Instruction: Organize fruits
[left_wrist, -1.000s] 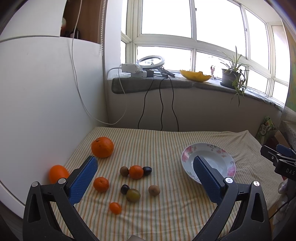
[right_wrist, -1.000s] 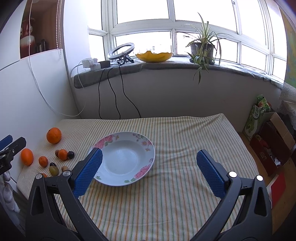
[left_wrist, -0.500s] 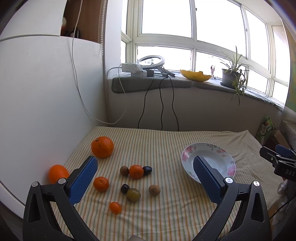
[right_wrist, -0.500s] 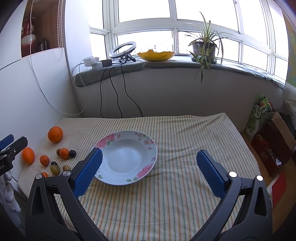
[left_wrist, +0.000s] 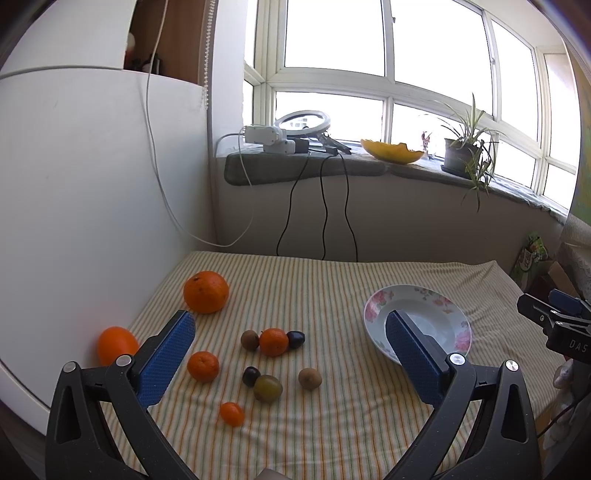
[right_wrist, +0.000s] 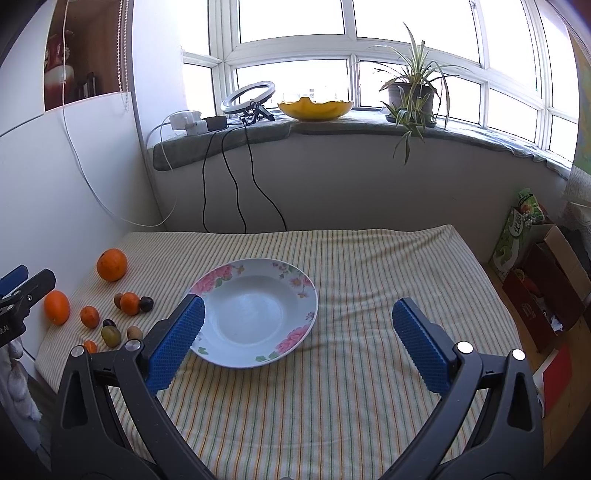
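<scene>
Our left hand-held gripper (left_wrist: 290, 345) hangs with jaws apart over the scattered fruits (left_wrist: 273, 341) on the striped counter (left_wrist: 332, 280); its view shows each kiwi and plum clearly. Our right hand-held gripper (right_wrist: 297, 326), also spread and empty, faces the floral plate (right_wrist: 295, 284), and only its view shows the boxes (right_wrist: 546, 295) beside the counter.

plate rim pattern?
Pink flowers with green leaves on the white plate; clearest in the right wrist view.
</scene>
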